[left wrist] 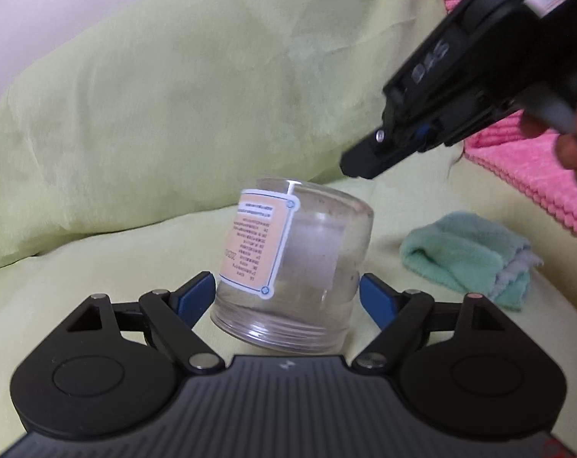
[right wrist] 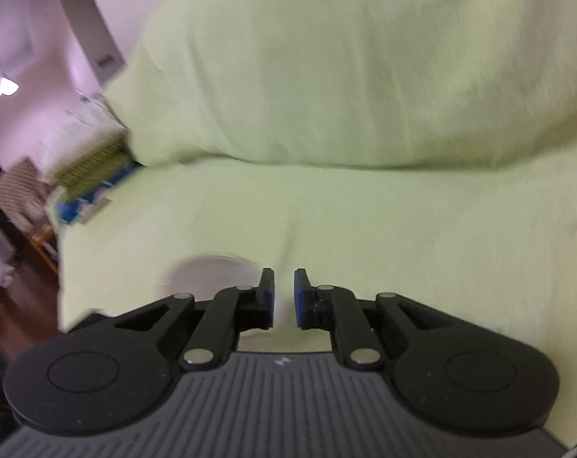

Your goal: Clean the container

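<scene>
Left wrist view shows the glass jar [left wrist: 294,267] tilted, mouth-down on the green sheet [left wrist: 116,114], between the released left hand-held gripper [left wrist: 287,299] pads, slightly apart; right hand-held gripper [left wrist: 359,170] hovers above it, empty, jaws narrowly parted; teal cloth [left wrist: 464,255] lies nearby.

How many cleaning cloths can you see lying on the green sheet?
1: a crumpled green cloth lies on the green sheet to the right of the glass jar, apart from it. The right wrist view shows none; others may lie out of frame.
</scene>
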Motion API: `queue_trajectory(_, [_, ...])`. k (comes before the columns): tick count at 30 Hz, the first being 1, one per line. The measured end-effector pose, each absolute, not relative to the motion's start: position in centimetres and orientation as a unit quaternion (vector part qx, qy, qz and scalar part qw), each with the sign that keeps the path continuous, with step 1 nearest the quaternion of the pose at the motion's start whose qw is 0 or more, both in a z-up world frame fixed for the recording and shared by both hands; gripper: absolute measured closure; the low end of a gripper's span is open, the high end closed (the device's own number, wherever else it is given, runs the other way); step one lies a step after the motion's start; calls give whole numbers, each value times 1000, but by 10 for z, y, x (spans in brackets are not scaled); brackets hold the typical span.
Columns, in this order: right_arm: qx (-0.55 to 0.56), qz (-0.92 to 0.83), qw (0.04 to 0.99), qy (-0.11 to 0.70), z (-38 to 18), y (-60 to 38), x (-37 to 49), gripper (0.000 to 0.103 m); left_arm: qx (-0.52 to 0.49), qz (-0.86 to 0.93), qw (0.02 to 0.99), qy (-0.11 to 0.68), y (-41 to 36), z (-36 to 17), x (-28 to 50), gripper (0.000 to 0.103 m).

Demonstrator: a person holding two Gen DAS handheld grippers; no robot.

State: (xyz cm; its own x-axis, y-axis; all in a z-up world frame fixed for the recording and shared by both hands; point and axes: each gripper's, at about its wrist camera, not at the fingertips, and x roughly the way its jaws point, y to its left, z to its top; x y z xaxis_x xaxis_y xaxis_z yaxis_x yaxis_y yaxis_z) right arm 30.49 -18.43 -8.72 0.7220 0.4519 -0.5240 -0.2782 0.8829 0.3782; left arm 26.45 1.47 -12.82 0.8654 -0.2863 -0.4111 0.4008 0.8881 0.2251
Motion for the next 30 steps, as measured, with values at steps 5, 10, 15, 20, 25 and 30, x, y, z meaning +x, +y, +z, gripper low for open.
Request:
queue_trajectory(5, [125, 192, 925, 303, -78, -183, 291, 92, 132, -186, 958, 176, 0, -127, 270, 10])
queue_trajectory(10, [133, 177, 921, 319, -86, -191, 307, 93, 130, -190, 956, 183, 2, -135, 279, 9])
queue_trajectory(15, [131, 165, 919, 335, -99, -198, 326, 93, 99, -221, 948, 206, 21, -142, 304, 5])
queue_trajectory(20, [150, 162, 912, 346, -110, -207, 336, 93, 53, -293, 925, 234, 36, -143, 337, 0])
queue_trajectory(25, [165, 153, 908, 353, -117, -213, 338, 92, 52, -317, 905, 278, 33, -150, 357, 0])
queue_trajectory(30, [187, 160, 900, 360, -121, -216, 336, 92, 49, -315, 907, 275, 36, -150, 360, 0])
